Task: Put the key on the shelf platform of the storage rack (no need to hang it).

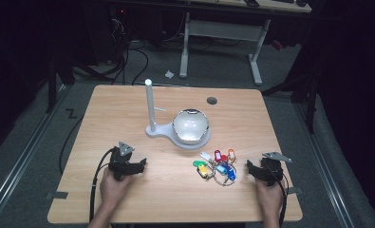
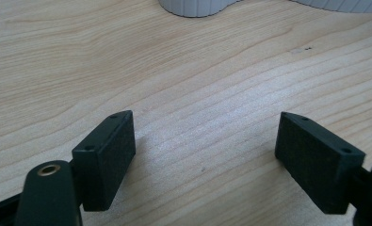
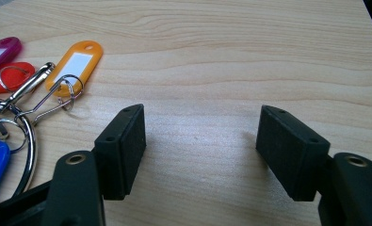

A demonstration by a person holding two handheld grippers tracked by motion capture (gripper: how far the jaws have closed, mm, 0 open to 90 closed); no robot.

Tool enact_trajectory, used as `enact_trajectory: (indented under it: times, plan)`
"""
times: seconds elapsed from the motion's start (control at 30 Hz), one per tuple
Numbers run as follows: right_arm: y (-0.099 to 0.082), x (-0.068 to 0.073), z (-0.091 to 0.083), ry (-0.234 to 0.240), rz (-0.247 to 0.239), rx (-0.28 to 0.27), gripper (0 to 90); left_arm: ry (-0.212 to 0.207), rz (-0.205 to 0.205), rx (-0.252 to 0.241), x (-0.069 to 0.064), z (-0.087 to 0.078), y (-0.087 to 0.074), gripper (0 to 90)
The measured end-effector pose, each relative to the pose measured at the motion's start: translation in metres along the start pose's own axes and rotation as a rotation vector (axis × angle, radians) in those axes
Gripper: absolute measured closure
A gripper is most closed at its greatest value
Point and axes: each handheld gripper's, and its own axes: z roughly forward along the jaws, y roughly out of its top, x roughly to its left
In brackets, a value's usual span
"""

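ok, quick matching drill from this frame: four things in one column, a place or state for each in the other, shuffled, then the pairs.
Things:
1. key tag bunch
2. metal bowl
3. white post
4. right gripper

Places or states:
A. stands upright at the left end of the white stand
B. lies flat on the table just left of the right gripper
C. open, nothing between its fingers
D. sits on the round end of the white stand

Pairs: 1-B, 2-D, 3-A, 4-C
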Motion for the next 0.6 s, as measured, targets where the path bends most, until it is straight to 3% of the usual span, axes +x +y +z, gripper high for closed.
enact_trajectory:
  times: [0.6]
  plan:
    - [-0.0006,0.0001,-0.0004,0.007,-0.001,-0.003,33.0,0.002,0.000,0.002,0.0000,-0.0001,0.0001,21.0]
